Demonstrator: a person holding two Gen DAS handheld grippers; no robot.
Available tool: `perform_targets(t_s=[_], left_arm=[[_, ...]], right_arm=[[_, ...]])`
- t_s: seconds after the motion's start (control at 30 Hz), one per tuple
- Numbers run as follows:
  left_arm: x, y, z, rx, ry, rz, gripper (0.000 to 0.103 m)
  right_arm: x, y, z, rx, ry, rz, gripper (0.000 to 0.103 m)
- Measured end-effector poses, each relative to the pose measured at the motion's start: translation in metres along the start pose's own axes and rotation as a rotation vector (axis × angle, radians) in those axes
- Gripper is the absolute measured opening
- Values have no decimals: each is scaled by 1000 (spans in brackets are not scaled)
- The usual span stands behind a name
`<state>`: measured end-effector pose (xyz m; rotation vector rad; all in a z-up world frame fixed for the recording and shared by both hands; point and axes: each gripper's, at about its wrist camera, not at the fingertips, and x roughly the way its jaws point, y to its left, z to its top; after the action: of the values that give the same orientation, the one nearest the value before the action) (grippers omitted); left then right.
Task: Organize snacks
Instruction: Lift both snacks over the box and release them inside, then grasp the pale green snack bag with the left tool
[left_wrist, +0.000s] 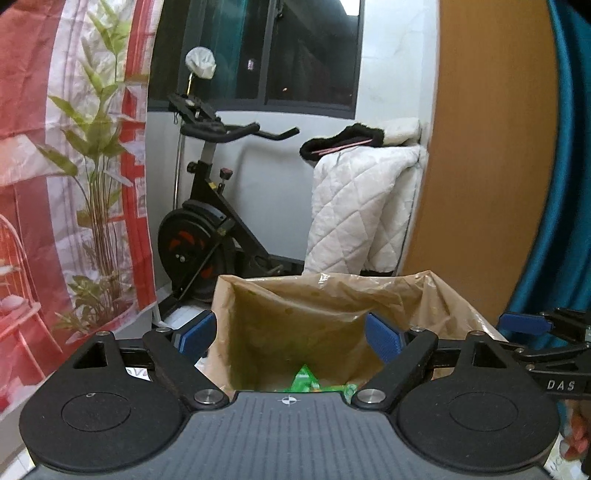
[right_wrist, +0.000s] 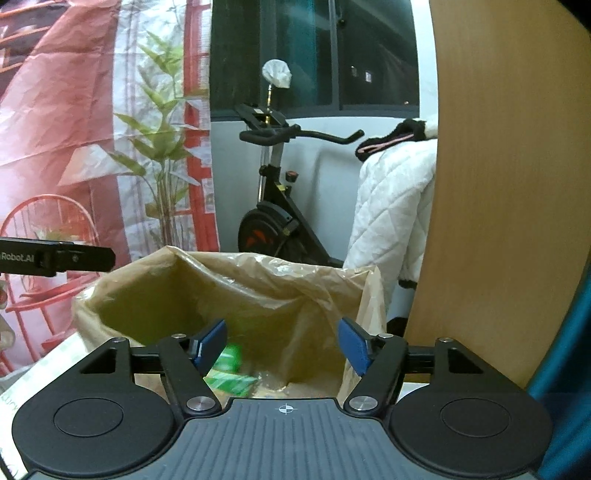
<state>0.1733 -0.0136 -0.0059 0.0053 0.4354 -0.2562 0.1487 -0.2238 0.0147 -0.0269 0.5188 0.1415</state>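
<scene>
Hovering side by side over the open mouth of a tan plastic bag (right_wrist: 258, 291), both tools are seen pointed slightly downward into it. The left gripper (left_wrist: 290, 334) is spread wide with nothing between its blue pads, and the right gripper (right_wrist: 282, 345) is likewise released and empty; a blurred green snack packet (right_wrist: 231, 356) is seen just below its left pad, apparently dropping or freshly landed inside the bag.

As far as can be judged, the task is partly done: green packets (left_wrist: 306, 380) are already lying at the bottom of the bag, so some snacks have been put away. How much is left cannot be told, since the surface beneath the bag is almost wholly hidden by the tools and no waiting snacks are shown.

Counted: one bag, two grippers, and at least two green packets inside the bag in the right wrist view, though the exact number is obscured by blur and by the tool bodies. Behind the bag, one exercise bike (left_wrist: 207, 221), one white quilted cover (left_wrist: 362, 206) and one wooden panel (right_wrist: 498, 184) are visible.
</scene>
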Motion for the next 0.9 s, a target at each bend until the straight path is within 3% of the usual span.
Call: perform_targets(t_s=[0.4, 0.9], left_arm=[[-68, 2, -28, -30, -6, -73, 89], [-88, -15, -104, -51, 71, -115, 89]], right_arm=[[-62, 25, -22, -19, -1, 53, 74], [-76, 36, -114, 14, 134, 18, 78]])
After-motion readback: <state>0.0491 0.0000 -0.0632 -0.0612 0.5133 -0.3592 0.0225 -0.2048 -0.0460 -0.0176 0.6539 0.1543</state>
